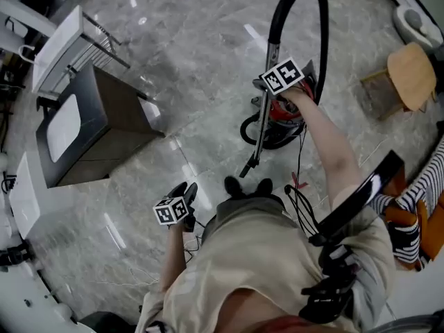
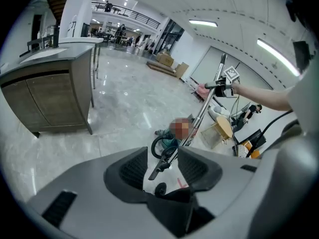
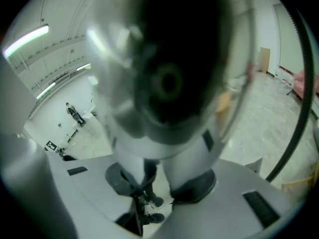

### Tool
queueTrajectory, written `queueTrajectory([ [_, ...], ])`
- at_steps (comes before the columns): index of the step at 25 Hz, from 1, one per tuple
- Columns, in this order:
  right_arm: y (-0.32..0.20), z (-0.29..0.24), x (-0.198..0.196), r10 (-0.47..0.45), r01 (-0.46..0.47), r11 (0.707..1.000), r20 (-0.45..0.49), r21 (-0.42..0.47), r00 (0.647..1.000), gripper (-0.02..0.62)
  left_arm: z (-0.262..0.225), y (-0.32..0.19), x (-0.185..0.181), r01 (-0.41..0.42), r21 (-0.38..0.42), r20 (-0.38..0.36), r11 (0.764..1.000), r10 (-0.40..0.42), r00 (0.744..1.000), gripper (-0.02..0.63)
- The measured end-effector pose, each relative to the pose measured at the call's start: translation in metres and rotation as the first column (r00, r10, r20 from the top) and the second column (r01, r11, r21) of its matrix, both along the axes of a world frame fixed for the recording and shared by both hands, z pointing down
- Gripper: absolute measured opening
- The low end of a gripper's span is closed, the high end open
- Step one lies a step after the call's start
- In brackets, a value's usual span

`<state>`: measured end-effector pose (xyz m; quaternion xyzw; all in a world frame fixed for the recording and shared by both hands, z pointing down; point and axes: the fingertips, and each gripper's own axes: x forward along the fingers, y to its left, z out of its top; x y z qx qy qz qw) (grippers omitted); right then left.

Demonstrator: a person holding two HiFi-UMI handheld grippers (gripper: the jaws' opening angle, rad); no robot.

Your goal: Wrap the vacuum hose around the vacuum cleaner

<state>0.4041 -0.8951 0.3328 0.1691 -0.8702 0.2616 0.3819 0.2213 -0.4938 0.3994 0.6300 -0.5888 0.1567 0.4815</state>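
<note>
The only print in sight is the black-and-white square markers on the cube of each gripper; nothing on the vacuum cleaner [image 1: 283, 114] can be read, since its red canister is small in the head view and partly covered by a mosaic patch in the left gripper view. The canister stands on the grey marble floor [image 1: 194, 61] ahead of the person's black shoes [image 1: 239, 184]. Its metal wand [image 1: 259, 132] leans up from a nozzle tip on the floor. The black vacuum hose [image 1: 316, 2] rises from the top of the wand in a tall arch and comes down behind the canister, and a dark loop lies on the floor against the canister's left side. The right gripper [image 1: 268, 83] is at the upper part of the wand. In the right gripper view its jaws stand apart round the silvery tube, which lies against one pad [image 3: 197, 185], while a gap shows at the other, with the shoes seen through it. The ribbed hose runs down that view's right edge. The left gripper [image 1: 186, 188] hangs low near the person's body, well apart from the vacuum cleaner. Its fingers are spread with nothing between them, only the distant wand and canister seen through the gap. A dark cabinet [image 1: 104, 113] with its doors closed stands to the left, a wooden stool [image 1: 411, 75] to the right, and cardboard boxes [image 2: 167, 59] sit far across the hall, their contents not visible.
</note>
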Motion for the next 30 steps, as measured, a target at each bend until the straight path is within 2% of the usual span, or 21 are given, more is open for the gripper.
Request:
queueTrajectory([
  [4, 0.002, 0.006, 0.037, -0.039, 0.039, 0.997, -0.004, -0.06, 0.999, 0.11, 0.0, -0.008, 0.027, -0.049, -0.021, 0.035, 0.999, 0.05, 0.998, 0.192],
  [7, 0.004, 0.024, 0.055, -0.041, 0.037, 0.995, -0.039, -0.093, 0.998, 0.11, 0.003, -0.02, 0.03, -0.114, -0.041, 0.045, 0.993, 0.115, 0.992, 0.192],
  [10, 0.009, 0.05, 0.069, -0.063, 0.049, 0.991, -0.105, -0.128, 0.992, 0.112, 0.016, -0.037, 0.024, -0.169, -0.069, 0.022, 0.983, 0.171, 0.985, 0.192],
  [14, 0.0, 0.078, 0.071, -0.136, 0.104, 0.983, -0.211, -0.153, 0.968, 0.112, 0.043, -0.086, -0.001, -0.212, -0.094, -0.022, 0.973, 0.211, 0.977, 0.192],
  [16, 0.006, 0.09, 0.081, -0.165, 0.121, 0.977, -0.266, -0.174, 0.95, 0.112, 0.058, -0.112, -0.009, -0.271, -0.109, -0.051, 0.956, 0.267, 0.962, 0.192],
  [18, 0.012, 0.099, 0.089, -0.181, 0.124, 0.973, -0.308, -0.195, 0.934, 0.112, 0.063, -0.147, -0.02, -0.354, -0.115, -0.063, 0.928, 0.349, 0.935, 0.192],
  [20, 0.016, 0.104, 0.094, -0.188, 0.116, 0.969, -0.343, -0.218, 0.921, 0.112, 0.062, -0.187, -0.032, -0.426, -0.099, -0.067, 0.899, 0.421, 0.904, 0.192],
  [22, 0.017, 0.106, 0.097, -0.193, 0.106, 0.964, -0.368, -0.244, 0.91, 0.112, 0.058, -0.225, -0.046, -0.461, -0.073, -0.066, 0.884, 0.457, 0.887, 0.192],
  [26, 0.018, 0.106, 0.109, -0.175, 0.058, 0.953, -0.387, -0.296, 0.905, 0.112, 0.053, -0.278, -0.069, -0.446, -0.031, -0.088, 0.895, 0.442, 0.893, 0.192],
  [30, 0.013, 0.112, 0.132, -0.109, -0.038, 0.937, -0.394, -0.348, 0.913, 0.114, 0.06, -0.291, -0.074, -0.434, -0.05, -0.108, 0.899, 0.428, 0.897, 0.192],
])
